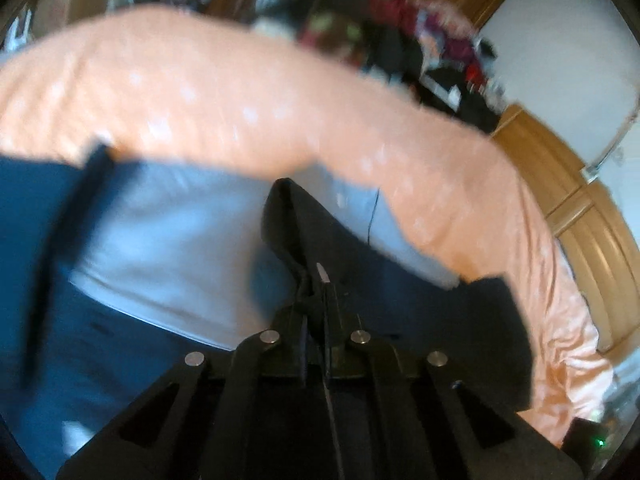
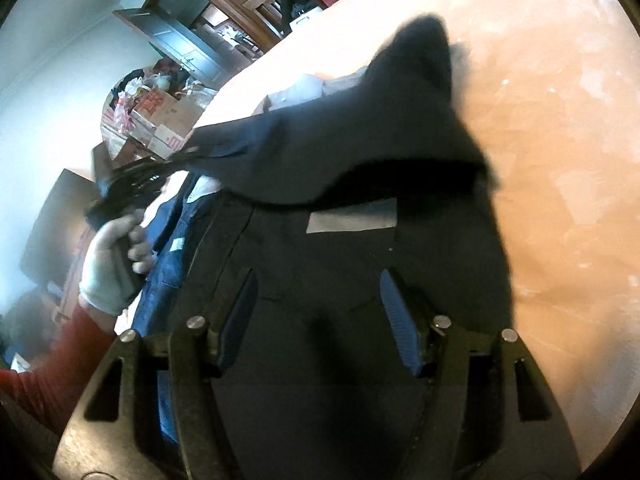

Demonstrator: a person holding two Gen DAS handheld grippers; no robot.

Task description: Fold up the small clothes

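A dark navy garment [image 2: 360, 128] with a white label [image 2: 352, 216] lies on the orange bedsheet [image 2: 560, 120]. My right gripper [image 2: 320, 316] hovers open just above it, blue pads [image 2: 400, 320] spread wide, nothing pinched. My left gripper [image 1: 316, 292] is shut on a bunched edge of the dark garment [image 1: 292, 216] and holds it lifted. In the right wrist view the left gripper [image 2: 176, 160], held by a gloved hand [image 2: 104, 264], pulls a corner of the garment out to the left, so a flap stretches over the rest.
A light blue cloth [image 1: 168, 232] and darker blue fabric [image 1: 80, 340] lie under the left gripper. A denim piece [image 2: 168, 272] sits at the bed's left edge. Cardboard boxes [image 2: 160, 120], wooden furniture [image 1: 560, 184] and clutter [image 1: 400, 32] surround the bed.
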